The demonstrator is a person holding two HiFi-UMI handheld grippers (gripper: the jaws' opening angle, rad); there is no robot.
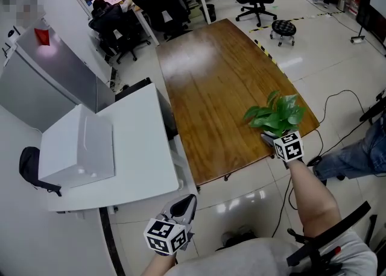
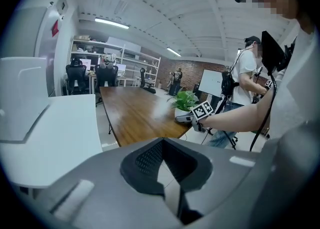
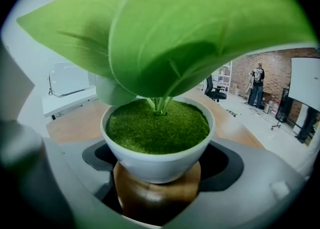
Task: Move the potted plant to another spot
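The right gripper [image 1: 269, 139] has its jaws closed around the white pot of the plant [image 1: 275, 114], gripping it low where the bowl meets its brown wooden base. The plant is at the right edge of the wooden table [image 1: 211, 82], near that table's front corner, right of centre in the head view; whether the pot rests on the wood or is lifted I cannot tell. The left gripper [image 1: 183, 210] hangs over the floor at bottom centre, jaws pressed together on nothing, beside the white desk [image 1: 142, 148].

wooden table [image 1: 211, 82] | potted plant [image 1: 276, 115] at near-right corner | white desk [image 1: 145, 142] | box [image 1: 78, 148] on top
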